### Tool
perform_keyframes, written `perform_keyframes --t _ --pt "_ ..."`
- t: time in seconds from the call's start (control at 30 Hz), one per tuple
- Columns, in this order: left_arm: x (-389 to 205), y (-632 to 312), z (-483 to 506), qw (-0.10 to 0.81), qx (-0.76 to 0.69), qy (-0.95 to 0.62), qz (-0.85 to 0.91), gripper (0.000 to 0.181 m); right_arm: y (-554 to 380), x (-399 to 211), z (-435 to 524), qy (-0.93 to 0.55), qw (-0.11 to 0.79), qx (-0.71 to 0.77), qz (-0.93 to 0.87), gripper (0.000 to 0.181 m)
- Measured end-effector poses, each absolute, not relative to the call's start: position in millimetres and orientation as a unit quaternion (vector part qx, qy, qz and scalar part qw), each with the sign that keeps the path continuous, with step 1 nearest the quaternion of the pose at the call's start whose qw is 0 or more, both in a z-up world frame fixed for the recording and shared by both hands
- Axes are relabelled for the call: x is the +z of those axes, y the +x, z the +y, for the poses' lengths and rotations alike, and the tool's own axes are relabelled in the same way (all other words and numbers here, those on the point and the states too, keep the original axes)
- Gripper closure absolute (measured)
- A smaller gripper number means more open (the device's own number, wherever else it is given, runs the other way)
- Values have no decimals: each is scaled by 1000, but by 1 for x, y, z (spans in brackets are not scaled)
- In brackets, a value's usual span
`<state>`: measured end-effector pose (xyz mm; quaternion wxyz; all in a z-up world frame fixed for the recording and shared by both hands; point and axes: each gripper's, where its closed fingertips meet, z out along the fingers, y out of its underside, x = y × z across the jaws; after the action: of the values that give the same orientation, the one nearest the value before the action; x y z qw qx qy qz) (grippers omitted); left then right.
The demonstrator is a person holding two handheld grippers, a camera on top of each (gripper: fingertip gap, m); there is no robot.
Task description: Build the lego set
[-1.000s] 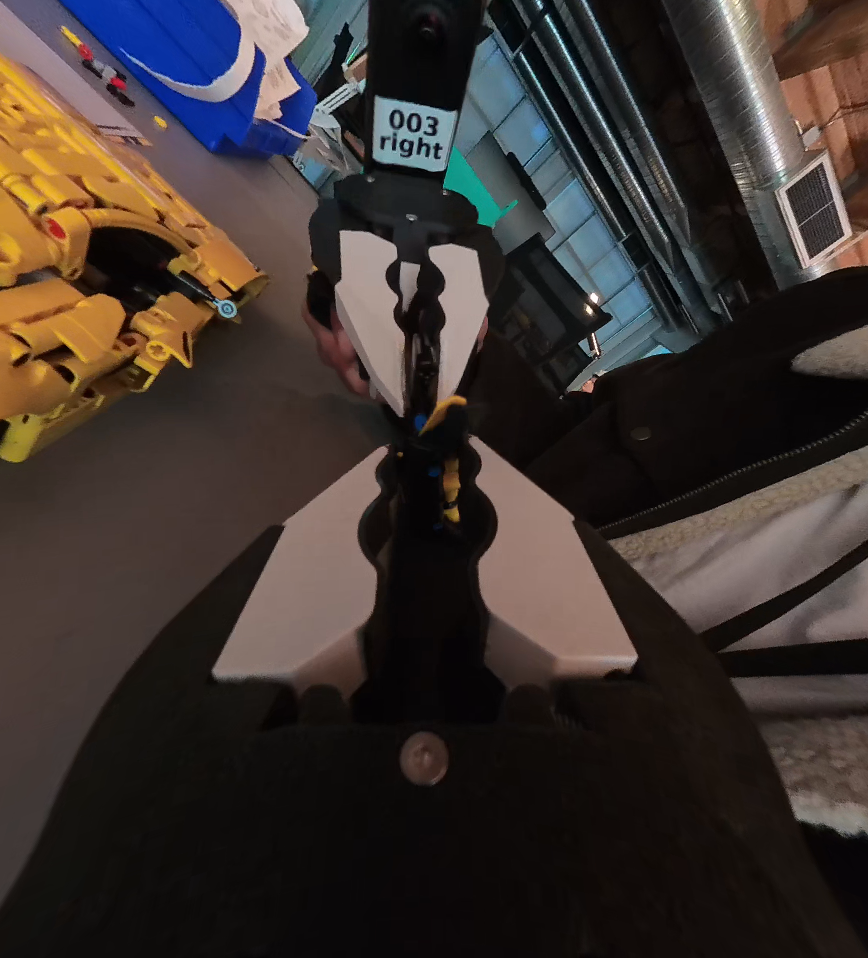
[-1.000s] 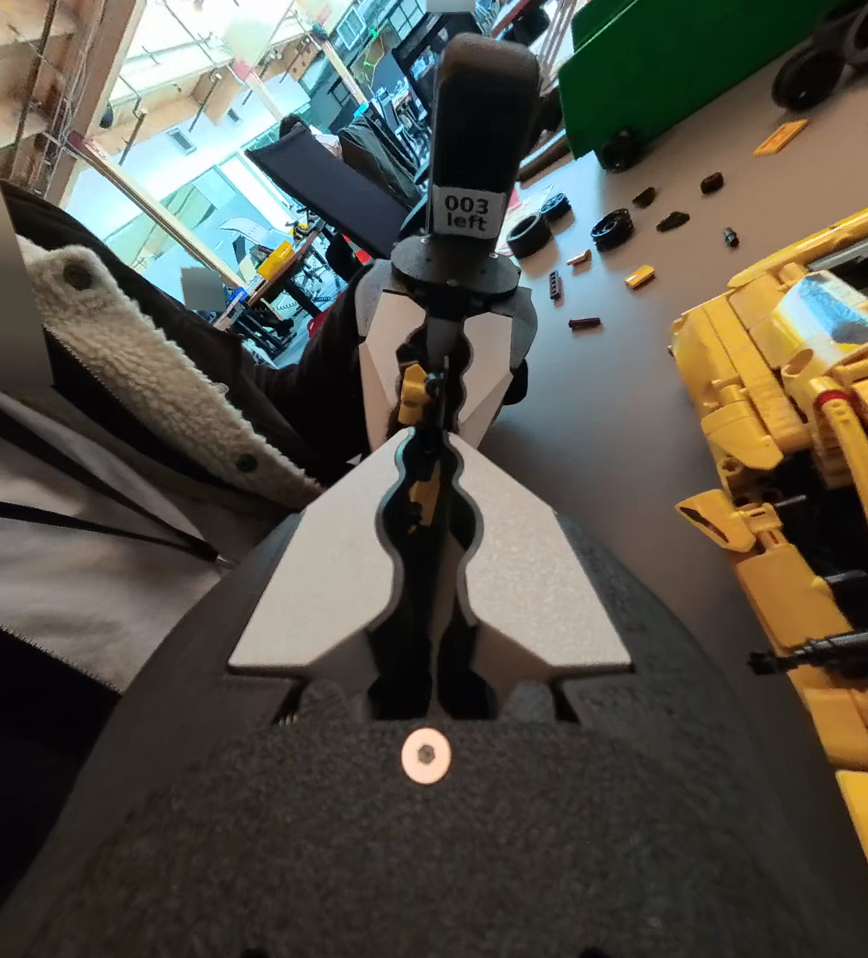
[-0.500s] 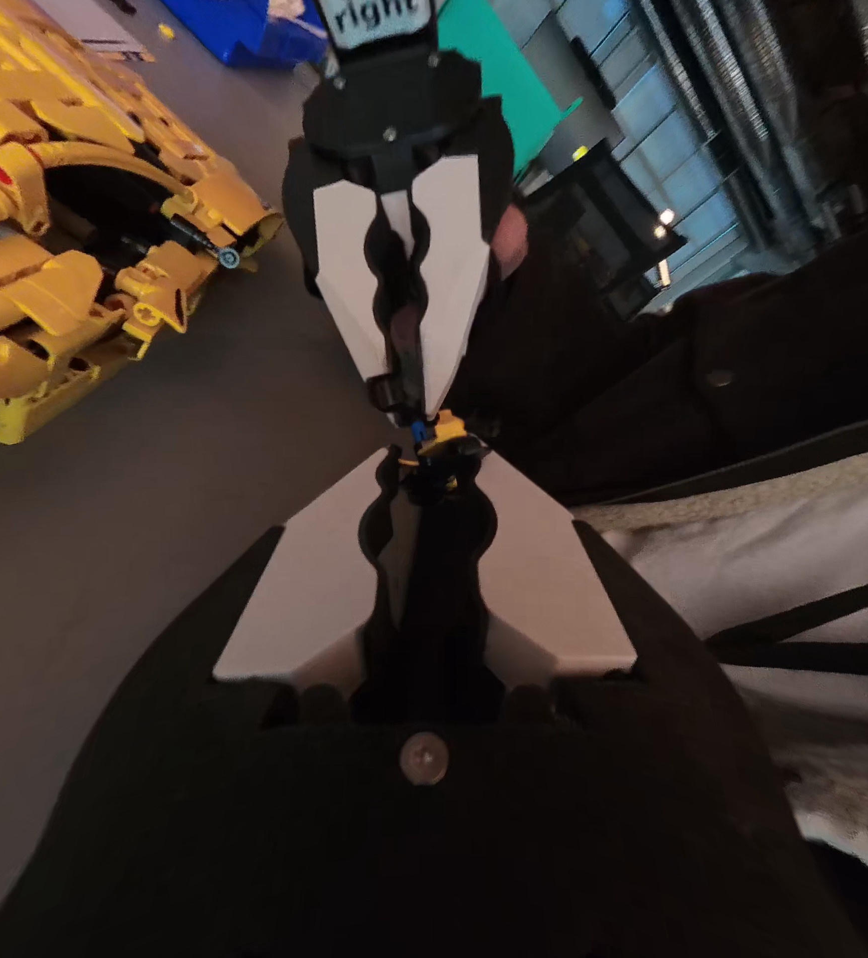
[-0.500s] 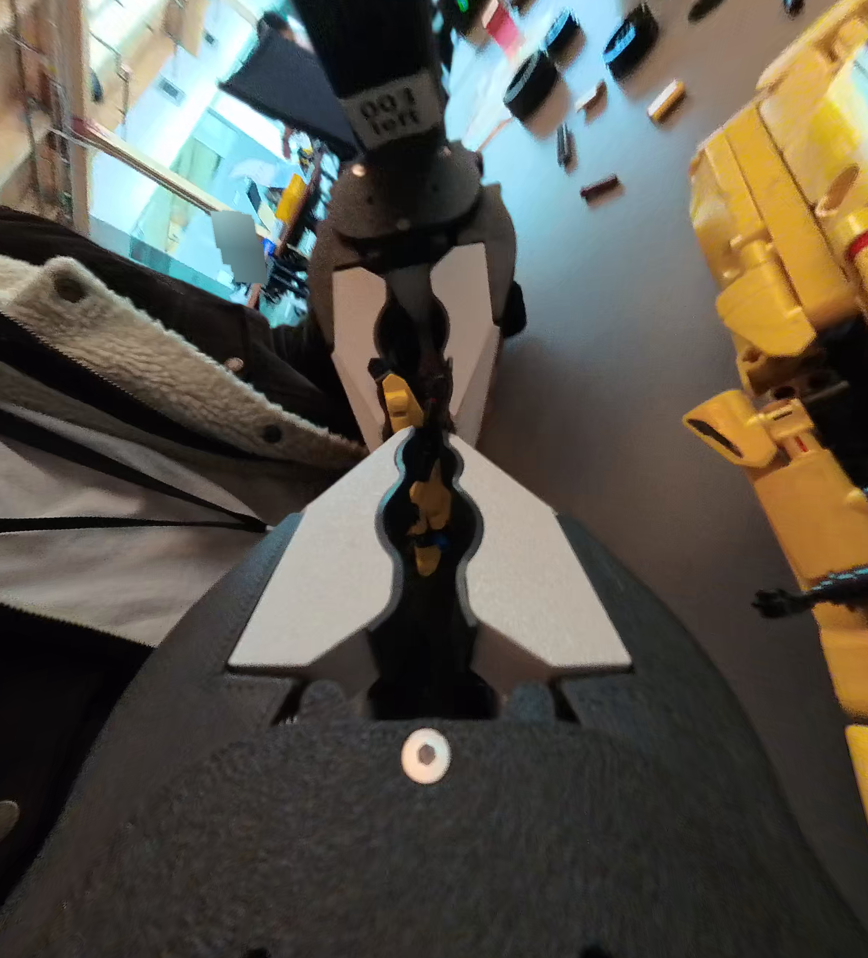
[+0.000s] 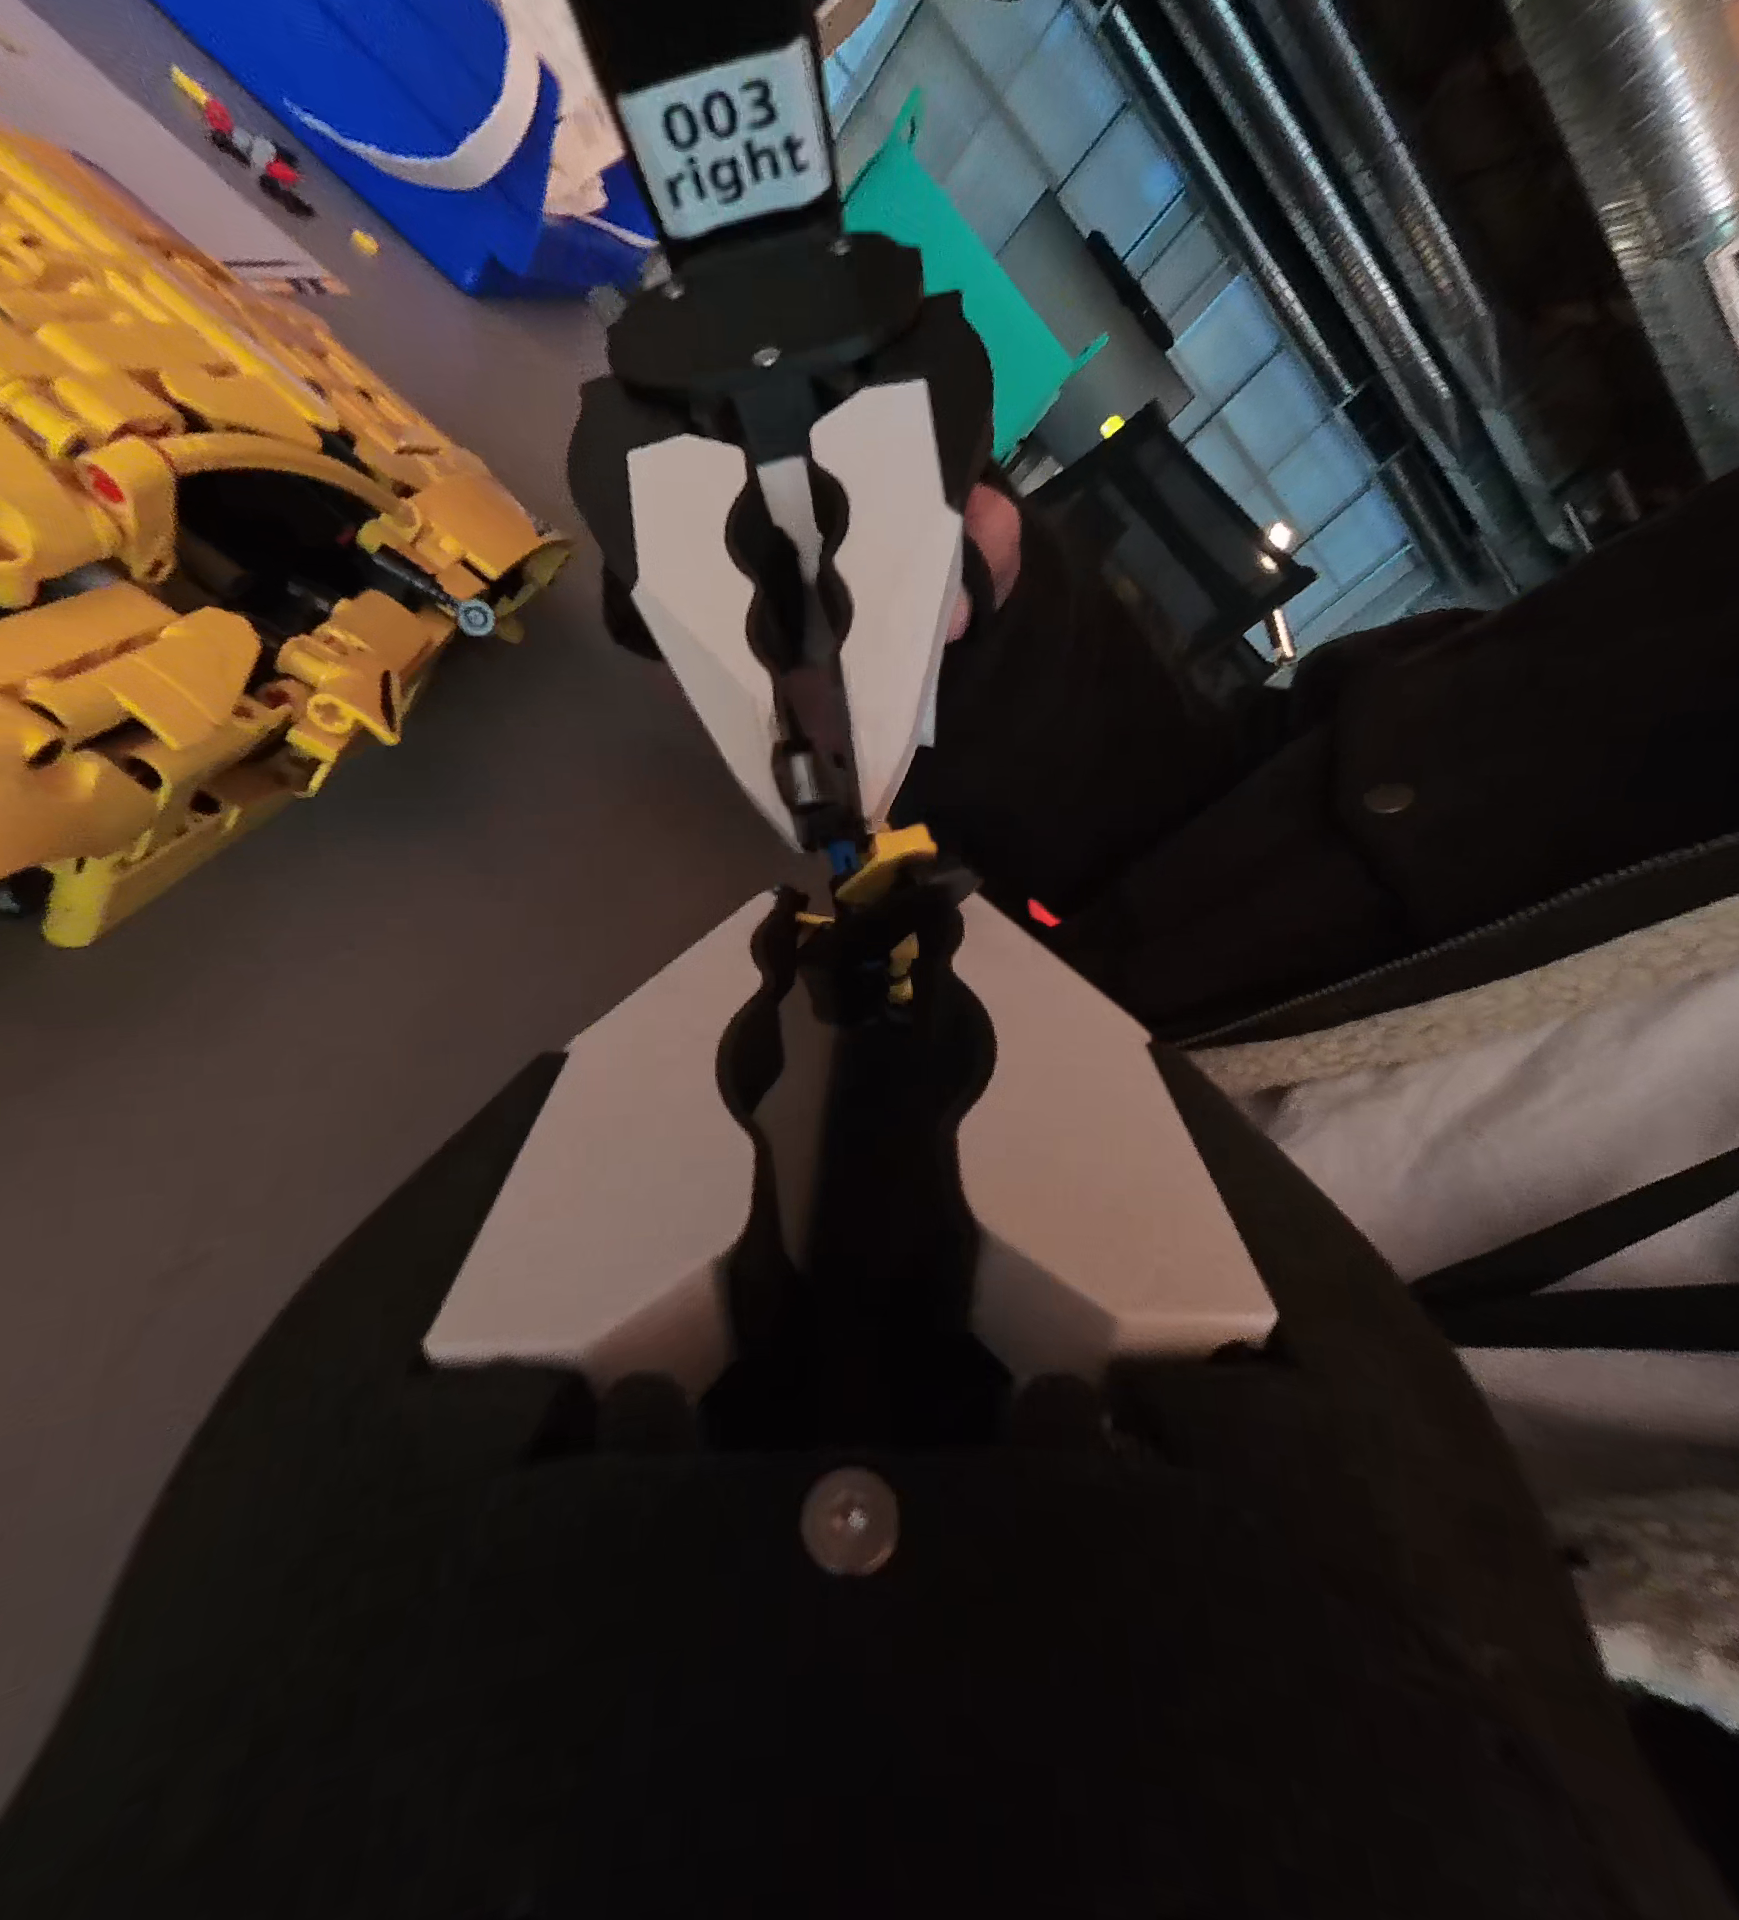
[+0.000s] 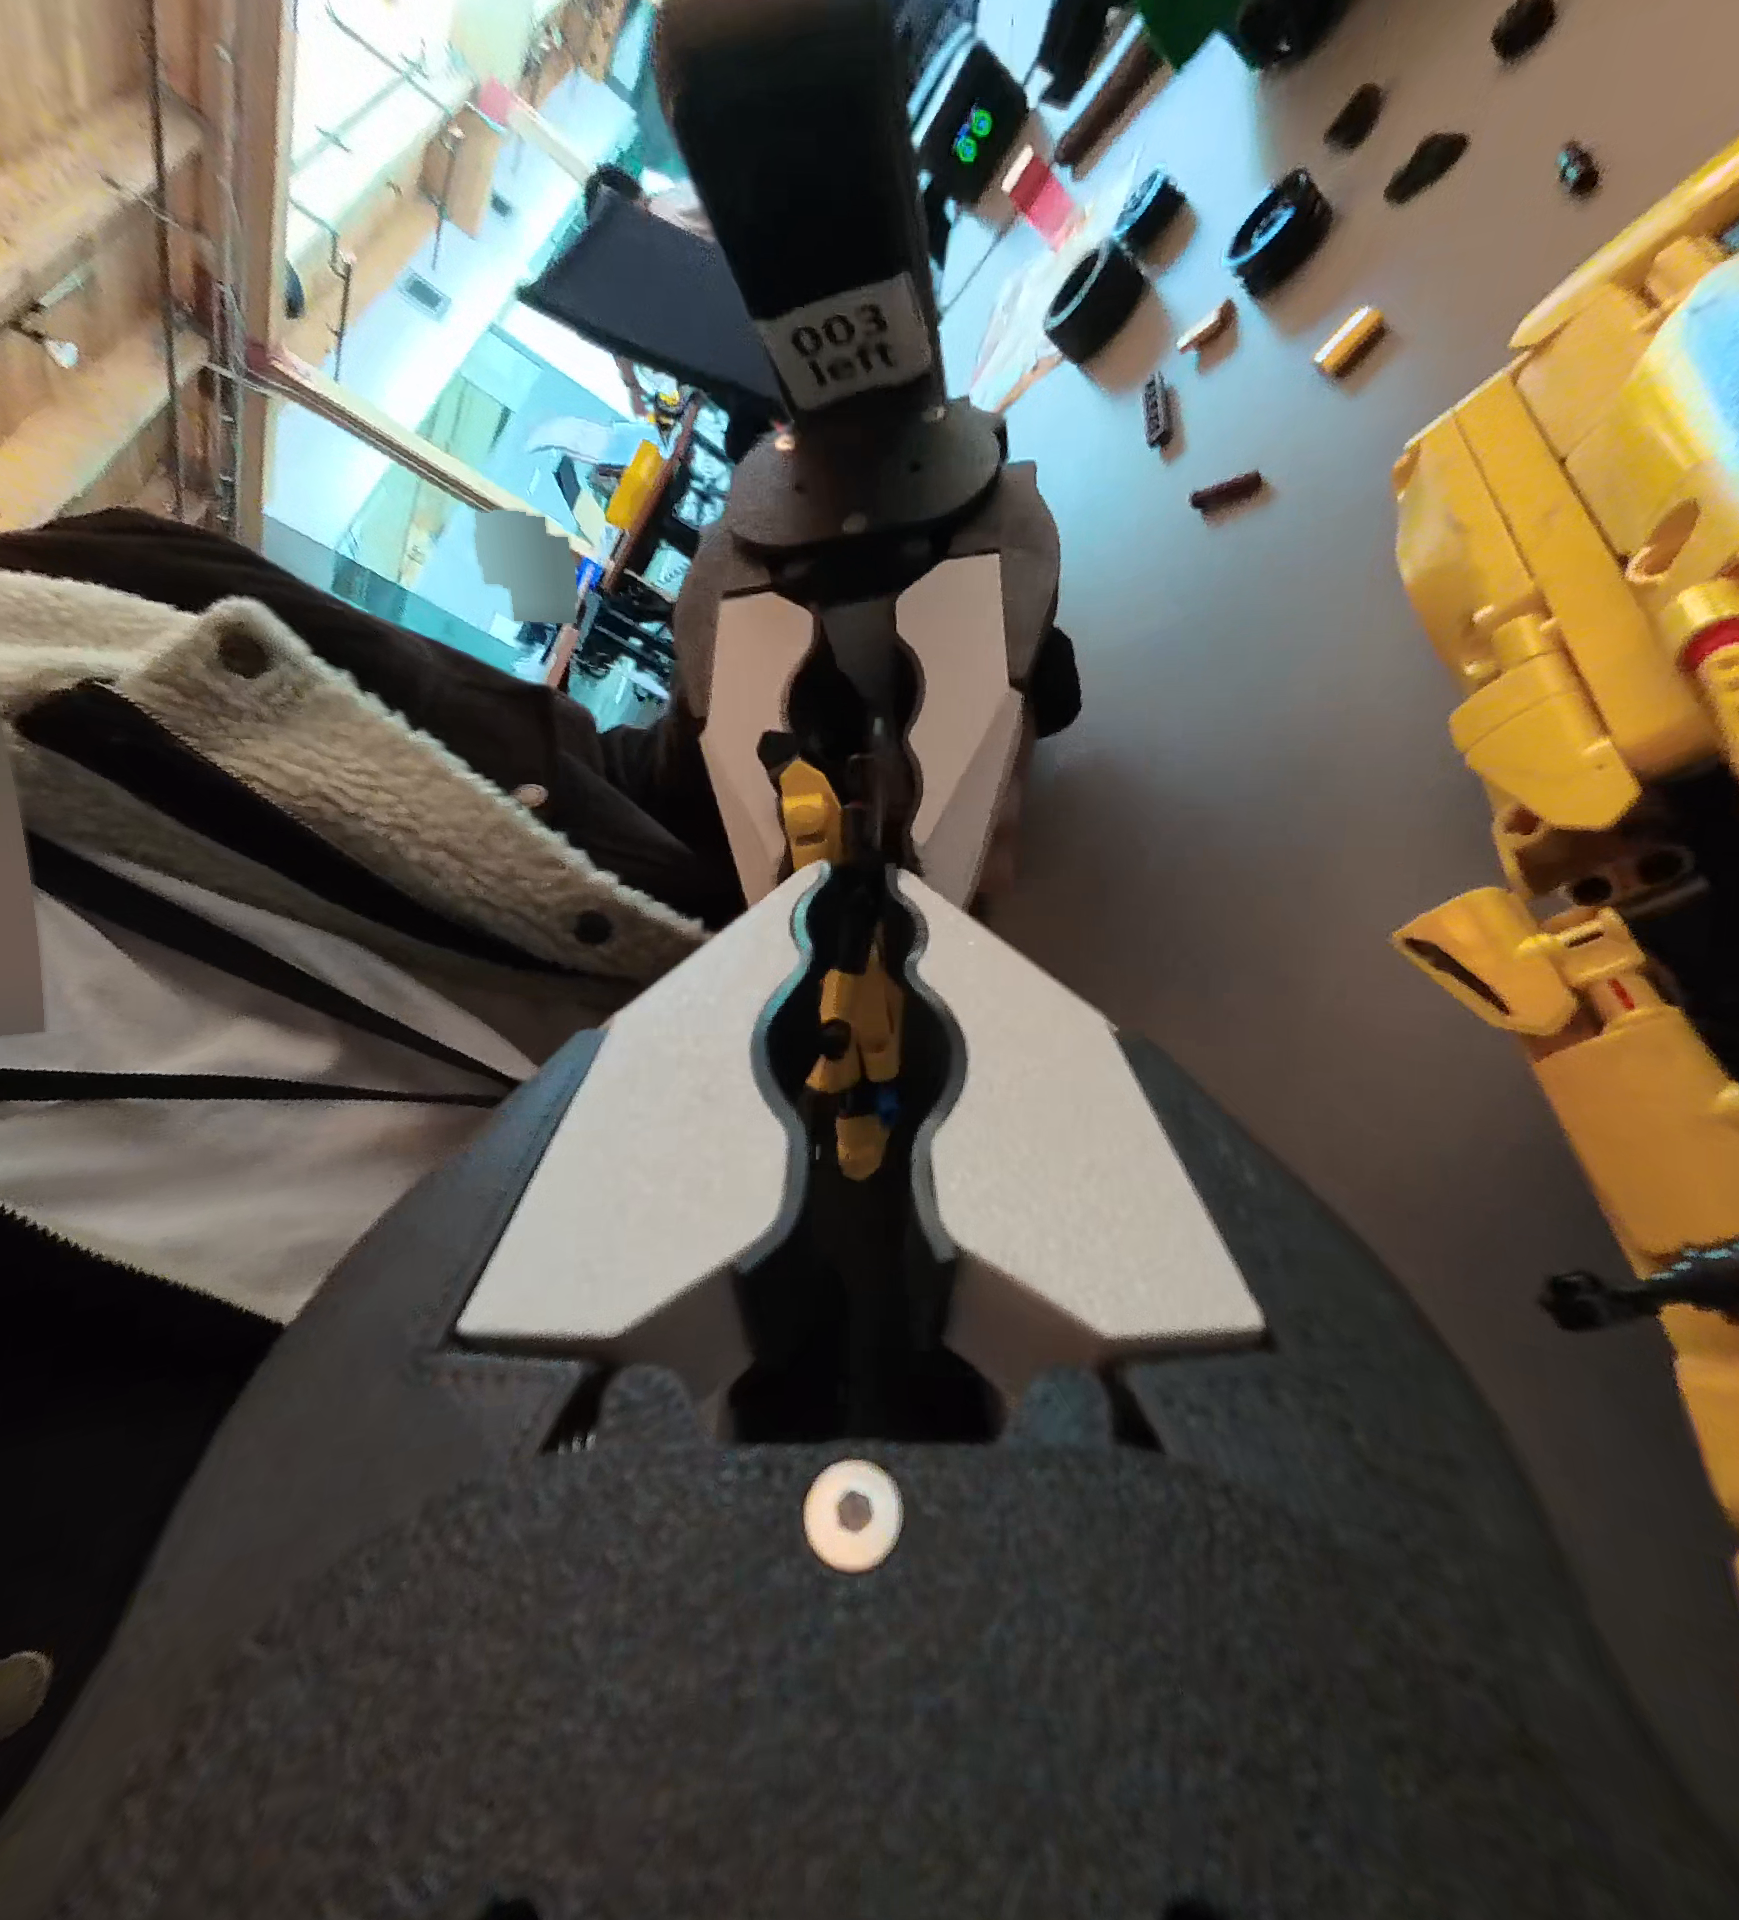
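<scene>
My left gripper (image 5: 865, 914) and right gripper (image 6: 852, 883) meet tip to tip in the air above the grey table (image 5: 221, 1143). Each is shut on a small yellow and black lego sub-assembly: the left's (image 5: 891, 961) sits between its fingers, the right's (image 6: 854, 1039) lies along its jaws. In the left wrist view the right gripper (image 5: 829, 831) holds a dark part with a blue pin against a yellow piece (image 5: 886, 857). In the right wrist view the left gripper (image 6: 834, 831) carries a yellow piece (image 6: 808, 805). Whether the two parts are joined is hidden. The large yellow lego car (image 5: 169, 623) (image 6: 1623, 831) stands beside.
A blue bin (image 5: 408, 125) and small loose parts (image 5: 252, 156) lie beyond the car. Black tyres (image 6: 1104, 296) and several small pieces (image 6: 1348, 338) are scattered on the table (image 6: 1208, 727). The person's fleece-lined jacket (image 6: 273, 727) is close beside both grippers. Left and right tips are no more than a few centimetres apart.
Both grippers stay shut and tip to tip on the small parts. The pair tilted and swayed slightly over the last second; the car has not moved.
</scene>
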<state>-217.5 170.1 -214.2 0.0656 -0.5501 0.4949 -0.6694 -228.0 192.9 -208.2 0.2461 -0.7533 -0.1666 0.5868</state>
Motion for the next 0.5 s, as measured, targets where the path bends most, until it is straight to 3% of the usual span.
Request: perform_keyframes --t 0.37,0.5 --pt "-201 -221 177 82 -698 -534 471 159 -208 -206 183 -748 267 588 -153 156" --pt "-201 -222 178 82 -699 -535 468 159 -206 -205 176 -736 281 594 -162 163"
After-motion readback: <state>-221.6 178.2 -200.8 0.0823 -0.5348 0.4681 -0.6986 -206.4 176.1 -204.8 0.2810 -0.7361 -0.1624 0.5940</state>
